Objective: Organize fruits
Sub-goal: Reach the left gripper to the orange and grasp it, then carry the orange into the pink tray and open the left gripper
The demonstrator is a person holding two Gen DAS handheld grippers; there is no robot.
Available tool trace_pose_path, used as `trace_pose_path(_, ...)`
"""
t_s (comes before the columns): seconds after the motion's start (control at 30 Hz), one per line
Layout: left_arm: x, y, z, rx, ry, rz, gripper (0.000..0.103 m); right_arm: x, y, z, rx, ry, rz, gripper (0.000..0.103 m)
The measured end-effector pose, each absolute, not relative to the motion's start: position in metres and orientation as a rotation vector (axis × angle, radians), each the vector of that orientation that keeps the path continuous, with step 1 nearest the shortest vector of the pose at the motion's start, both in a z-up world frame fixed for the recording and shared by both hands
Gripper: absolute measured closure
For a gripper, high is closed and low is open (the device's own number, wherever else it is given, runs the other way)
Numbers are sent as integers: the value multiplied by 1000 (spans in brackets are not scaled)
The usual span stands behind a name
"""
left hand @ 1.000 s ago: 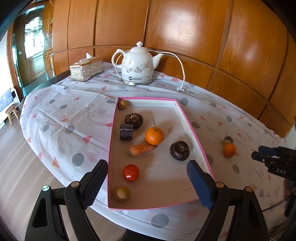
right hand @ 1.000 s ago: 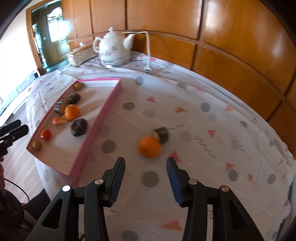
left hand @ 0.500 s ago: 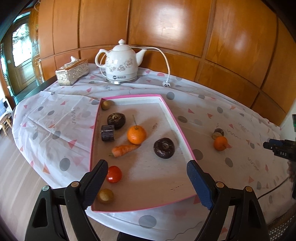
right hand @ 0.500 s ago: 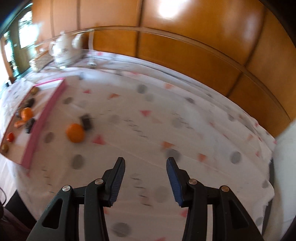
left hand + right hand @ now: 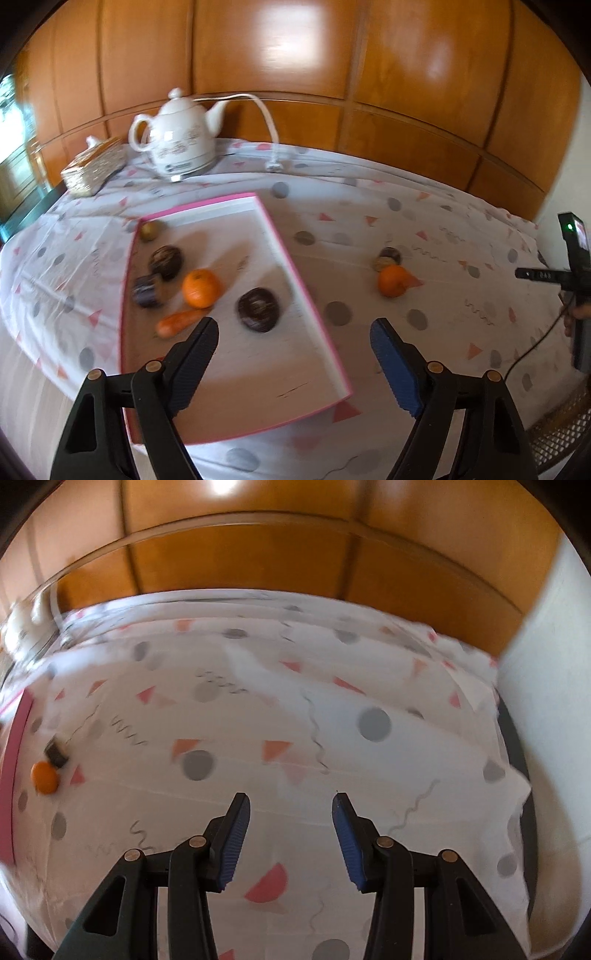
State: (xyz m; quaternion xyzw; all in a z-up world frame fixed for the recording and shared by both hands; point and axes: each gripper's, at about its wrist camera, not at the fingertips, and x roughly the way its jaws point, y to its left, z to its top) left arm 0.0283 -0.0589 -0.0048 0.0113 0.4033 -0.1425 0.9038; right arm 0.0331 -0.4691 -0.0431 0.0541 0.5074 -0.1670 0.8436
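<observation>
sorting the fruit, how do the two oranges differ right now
The orange in the tray lies inside the pink-rimmed tray, among dark round pieces and a carrot. The orange on the tablecloth lies outside the tray, with a single small dark piece next to it. The tray orange looks a little larger in the left wrist view. Both are round, bright orange and ungripped.

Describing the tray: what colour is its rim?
Pink rim, clearest in the left wrist view.

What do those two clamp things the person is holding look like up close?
Both match: the left tool and the right tool each have two black plastic arms with triangular cut-outs, brass-coloured rivets, and ribbed blue pads on the inner faces of the fingers.
</observation>
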Motion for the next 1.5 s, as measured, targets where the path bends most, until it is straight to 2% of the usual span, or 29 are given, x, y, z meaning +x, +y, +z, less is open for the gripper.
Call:
trace_pose_path(0.13, 40, -87, -8, 47, 863, -364, 19, 27, -497, -39, 244, 1046, -424, 56)
trace_pose_path(0.2, 46, -100, -11, 58, 884, -395, 25, 25, -508, -38, 279, 1039, -464, 56)
trace_pose_path(0.57, 79, -164, -35, 64, 993, -515, 37, 14, -535, -33, 361, 1012, -553, 56)
trace_pose_path(1.03, 123, -196, -63, 60, 1060, -479, 39, 8, -546, -31, 442, 990, -564, 56)
trace_pose_path(1.17, 131, -203, -80, 83, 1098, -472, 62, 11, -545, -31, 436, 990, -554, 56)
trace_pose_path(1.5, 108, -196, -80, 72, 1085, -507, 64, 14, -544, -32, 415, 998, -552, 56)
